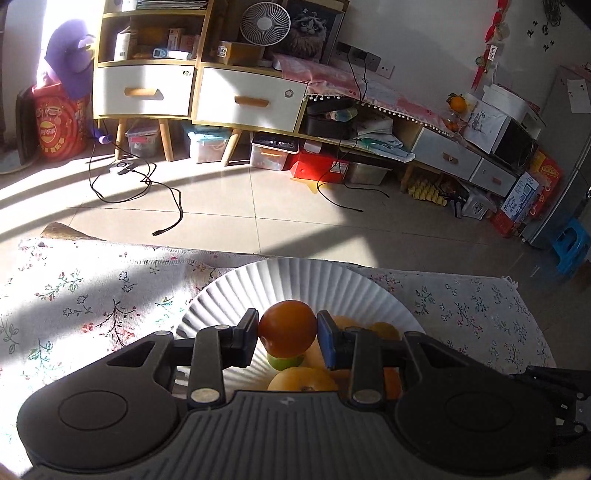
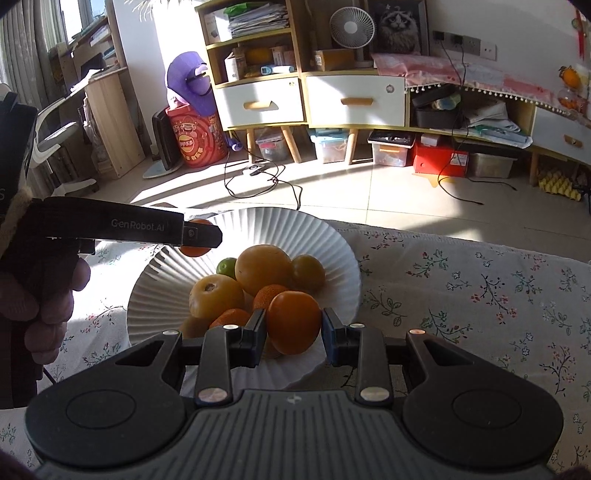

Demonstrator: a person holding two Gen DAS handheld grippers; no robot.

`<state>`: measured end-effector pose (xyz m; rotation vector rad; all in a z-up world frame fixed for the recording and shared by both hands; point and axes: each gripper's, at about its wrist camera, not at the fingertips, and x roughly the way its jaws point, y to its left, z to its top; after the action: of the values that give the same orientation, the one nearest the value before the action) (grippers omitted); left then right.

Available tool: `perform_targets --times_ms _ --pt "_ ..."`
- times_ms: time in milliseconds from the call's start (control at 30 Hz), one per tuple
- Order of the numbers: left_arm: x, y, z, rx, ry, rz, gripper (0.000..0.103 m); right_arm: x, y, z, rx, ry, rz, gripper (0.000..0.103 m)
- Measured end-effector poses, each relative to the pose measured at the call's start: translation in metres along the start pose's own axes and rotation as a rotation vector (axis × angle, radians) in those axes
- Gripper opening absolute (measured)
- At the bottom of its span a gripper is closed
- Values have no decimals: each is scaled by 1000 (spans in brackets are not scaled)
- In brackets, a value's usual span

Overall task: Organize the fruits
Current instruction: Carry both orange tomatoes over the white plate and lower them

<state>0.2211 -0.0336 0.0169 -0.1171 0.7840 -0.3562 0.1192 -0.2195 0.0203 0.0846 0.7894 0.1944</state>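
Two handheld tools, each gripping one fruit, hang over a white fluted plate [image 2: 343,273] on a table under a floral cloth [image 2: 480,295].

In the left wrist view, the left tool [image 1: 287,334] fills the lower half of the frame. Its jaws are closed on a reddish-orange fruit [image 1: 288,328], held at the frame's centre above the plate, with a black pad on one side and a blue pad on the other. Below it in the plate lie a green fruit [image 1: 284,362] and a yellow fruit [image 1: 301,378].

In the right wrist view, the right tool [image 2: 293,326] sits low and centre, its jaws clamped on an orange fruit [image 2: 293,321] at the near edge of the fruit pile. The pile holds several yellow and orange fruits, the largest [image 2: 263,271] at the middle. At centre left, the left tool shows from the side, held in a person's hand [image 2: 48,299]. White lettering on its black arm [image 2: 110,223] reads "GenRobot.AI".

Beyond the table is a tiled floor with loose black cables [image 2: 266,184]. A cabinet with white drawers [image 2: 258,103] stands at the upper centre, with a white fan [image 2: 349,27] and a framed cat picture [image 2: 397,24] on top. At the upper left stands a red bag [image 2: 195,142] with a round logo whose writing is too small to read.
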Motion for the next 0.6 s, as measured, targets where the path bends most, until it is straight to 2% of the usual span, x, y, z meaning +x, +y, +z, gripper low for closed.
perform_targets --times_ms 267,600 --pt "16 -2 1 8 24 24 21 11 -6 2 6 5 -3 29" --pt "22 1 7 -3 47 6 21 19 -9 5 3 10 16 29"
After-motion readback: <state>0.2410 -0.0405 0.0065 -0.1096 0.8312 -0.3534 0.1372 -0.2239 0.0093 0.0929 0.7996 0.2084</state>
